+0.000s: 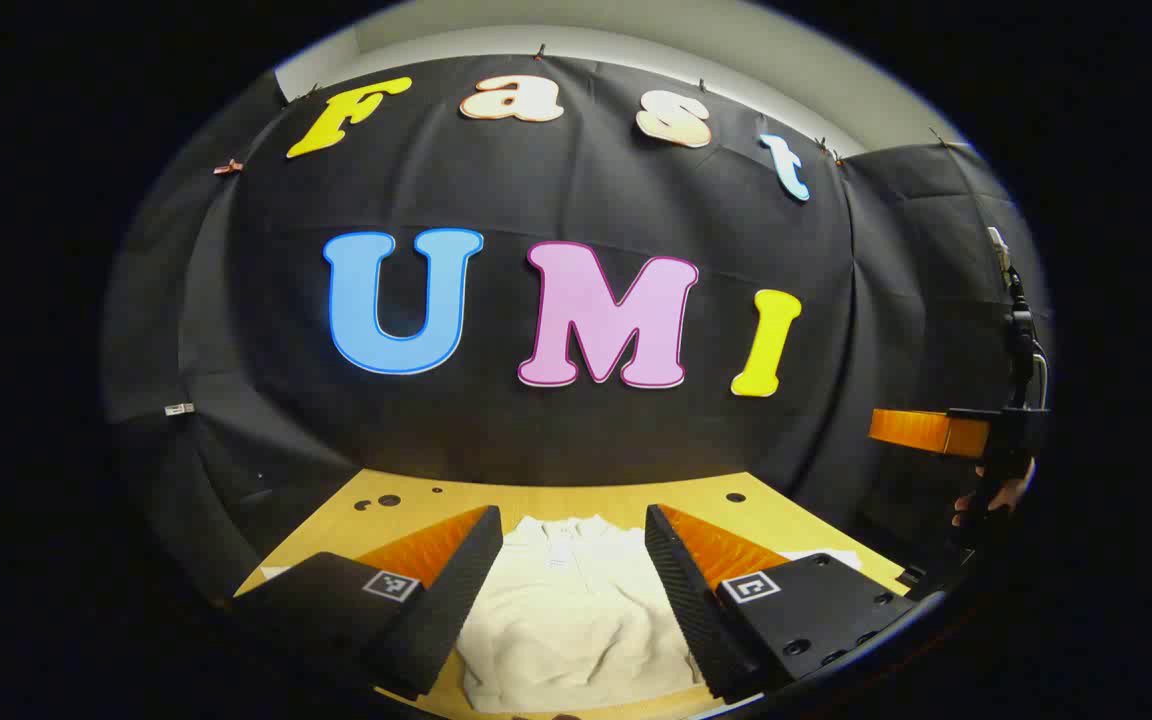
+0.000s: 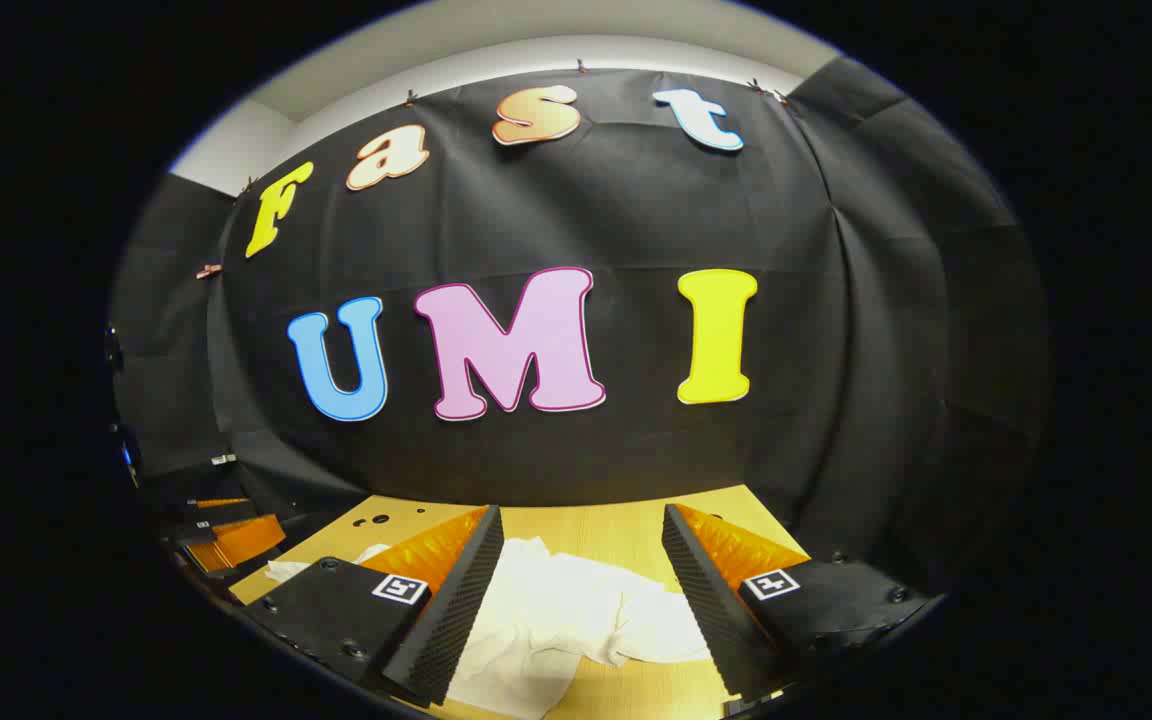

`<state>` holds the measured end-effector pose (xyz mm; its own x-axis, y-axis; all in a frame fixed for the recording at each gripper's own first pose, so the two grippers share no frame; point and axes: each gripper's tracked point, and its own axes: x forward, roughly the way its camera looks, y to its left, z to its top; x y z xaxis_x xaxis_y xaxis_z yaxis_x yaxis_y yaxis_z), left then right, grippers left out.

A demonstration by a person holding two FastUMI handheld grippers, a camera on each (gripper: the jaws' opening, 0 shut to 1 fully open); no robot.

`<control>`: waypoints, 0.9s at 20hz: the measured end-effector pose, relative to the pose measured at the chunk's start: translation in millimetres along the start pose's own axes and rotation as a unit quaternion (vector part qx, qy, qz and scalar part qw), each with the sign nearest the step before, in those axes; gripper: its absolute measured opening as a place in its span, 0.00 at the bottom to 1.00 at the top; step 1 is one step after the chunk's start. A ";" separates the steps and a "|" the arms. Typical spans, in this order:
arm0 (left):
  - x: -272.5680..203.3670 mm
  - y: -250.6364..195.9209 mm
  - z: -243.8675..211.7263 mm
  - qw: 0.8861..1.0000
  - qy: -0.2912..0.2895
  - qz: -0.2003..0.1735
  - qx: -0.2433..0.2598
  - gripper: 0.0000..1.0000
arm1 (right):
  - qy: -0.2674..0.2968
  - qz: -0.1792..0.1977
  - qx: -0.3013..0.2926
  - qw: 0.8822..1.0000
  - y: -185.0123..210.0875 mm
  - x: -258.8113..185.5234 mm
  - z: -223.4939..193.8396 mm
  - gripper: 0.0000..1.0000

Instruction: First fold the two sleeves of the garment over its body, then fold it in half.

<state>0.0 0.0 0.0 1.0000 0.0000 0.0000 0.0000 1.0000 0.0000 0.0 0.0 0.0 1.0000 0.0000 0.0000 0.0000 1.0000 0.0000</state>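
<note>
Between the parted fingers of the left gripper (image 1: 573, 580), which grasps nothing, the white garment (image 1: 576, 610) lies on the counter (image 1: 536, 500), collar farthest away. Just ahead of the right gripper (image 2: 581, 590), likewise spread and empty, lies a rumpled sleeve (image 2: 626, 615). Judging from this, each sleeve wants pinching near its cuff and carrying flat across the body.
</note>
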 end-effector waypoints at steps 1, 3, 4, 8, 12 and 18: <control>0.0 -1.1 -1.6 1.000 0.003 -0.001 -0.006 0.94 | 0.002 0.000 0.003 1.000 -0.7 1.2 -0.9 0.98; 3.1 1.0 -4.2 1.000 0.005 0.005 -0.014 0.94 | 0.006 0.005 -0.001 1.000 0.5 1.9 -3.7 0.98; 3.6 3.0 -5.1 1.000 0.004 0.008 -0.018 0.94 | 0.006 0.006 -0.005 1.000 1.0 1.0 -4.0 0.98; 5.8 2.7 -8.4 1.000 0.007 0.012 -0.017 0.94 | 0.009 0.011 -0.009 1.000 5.0 -0.2 -6.6 0.98; 6.1 1.5 -12.1 1.000 0.011 0.012 -0.012 0.94 | 0.014 0.021 -0.010 1.000 11.7 -1.1 -12.7 0.98; 6.7 2.0 -22.9 0.999 0.025 0.020 -0.003 0.94 | 0.050 -0.035 0.029 0.998 -23.3 0.5 -40.0 0.98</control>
<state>6.7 2.0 -22.9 0.9979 0.0405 -0.0510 -0.0408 0.9992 -0.0041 0.5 -23.3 -40.0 0.9925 -0.0663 -0.1026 0.0722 0.9959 0.0551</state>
